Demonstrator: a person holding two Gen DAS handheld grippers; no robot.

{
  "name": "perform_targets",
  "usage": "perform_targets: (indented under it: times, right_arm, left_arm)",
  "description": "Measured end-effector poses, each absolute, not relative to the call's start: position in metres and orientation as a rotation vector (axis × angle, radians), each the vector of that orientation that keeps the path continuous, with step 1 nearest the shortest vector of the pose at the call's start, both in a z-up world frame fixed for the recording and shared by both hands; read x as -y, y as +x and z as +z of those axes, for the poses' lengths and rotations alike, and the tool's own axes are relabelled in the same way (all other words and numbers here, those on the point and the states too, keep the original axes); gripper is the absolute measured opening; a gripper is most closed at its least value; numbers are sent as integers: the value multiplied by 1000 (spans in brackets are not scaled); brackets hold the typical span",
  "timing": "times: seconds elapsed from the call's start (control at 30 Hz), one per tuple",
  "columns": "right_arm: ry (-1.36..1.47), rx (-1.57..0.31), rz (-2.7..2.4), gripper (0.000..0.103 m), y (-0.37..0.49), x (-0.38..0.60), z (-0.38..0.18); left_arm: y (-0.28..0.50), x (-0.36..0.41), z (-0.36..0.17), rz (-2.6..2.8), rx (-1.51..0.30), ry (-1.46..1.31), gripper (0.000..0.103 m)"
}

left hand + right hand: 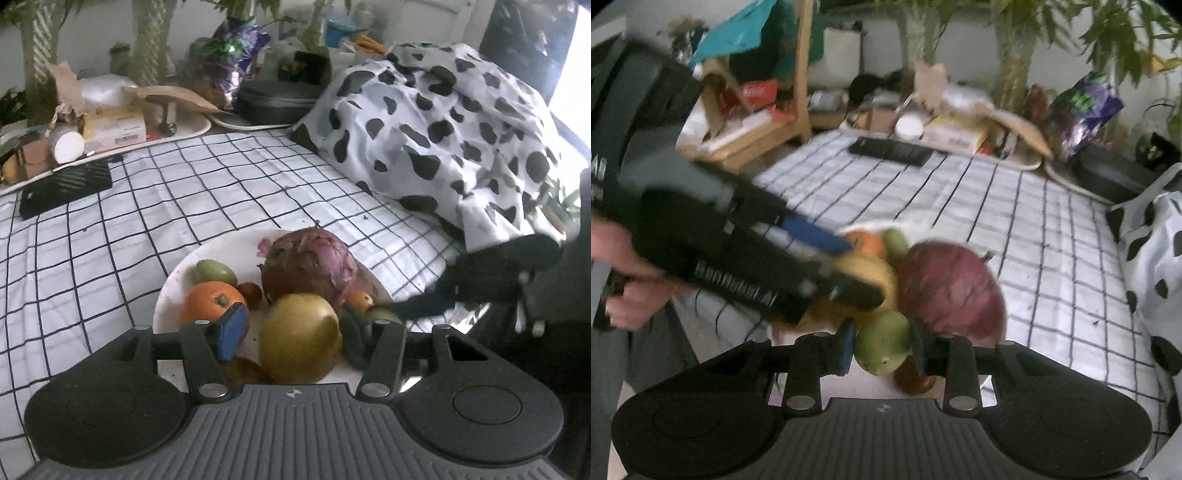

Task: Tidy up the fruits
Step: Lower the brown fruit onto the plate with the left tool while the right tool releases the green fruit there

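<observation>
In the left wrist view, a white plate (173, 280) is seen on the checked cloth (184, 192), loaded with fruit: a yellow fruit (299, 338) at the front, an orange (210, 301) to its left, a green fruit (214, 271) behind that, a small dark red one (250, 291), and a large purple head (310, 269) that looks like a cabbage. The left gripper (295, 334) is held part open, with the yellow fruit between its fingers; no firm press of the blue pad (232, 332) on the skin can be made out, so nothing is judged to be gripped. That fruit is judged smooth, firm and fairly heavy for its size; it would best be taken across its widest part, low enough that it cannot squirt out upward. In the right wrist view, which is blurred, the right gripper (882, 347) is closed on a small green tomato (882, 345), held by its sides just above the plate's near edge, with the purple head close behind it. The tomato is judged light, firm but bruisable and a little slippery, so a gentle hold across its middle suits it. The left gripper is seen at the left of this view, reaching in over the fruit, gripped by a hand (624, 280).
</observation>
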State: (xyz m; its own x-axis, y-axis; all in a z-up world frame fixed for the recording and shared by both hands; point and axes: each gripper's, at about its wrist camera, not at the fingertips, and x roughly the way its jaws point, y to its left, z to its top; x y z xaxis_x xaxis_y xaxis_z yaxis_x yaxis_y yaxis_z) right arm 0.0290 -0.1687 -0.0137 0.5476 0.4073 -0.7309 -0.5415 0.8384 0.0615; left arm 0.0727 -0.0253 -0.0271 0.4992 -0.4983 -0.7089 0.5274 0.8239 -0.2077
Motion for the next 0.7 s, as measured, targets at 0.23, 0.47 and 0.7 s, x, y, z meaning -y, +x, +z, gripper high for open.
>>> perform_targets:
  times: [0.23,0.47,0.7]
  right_arm:
    - [-228,-869,584,33,29,161,-26]
    - [-260,-867,589,57,25,157,-27]
    - [-220,-844,522,91,15,167,-20]
  left_arm:
    - [72,22,-25,-583,-837,23,67]
    - [62,20,-18,-532,-818,46,68]
    - [44,19,-14,-474,-827,89,68]
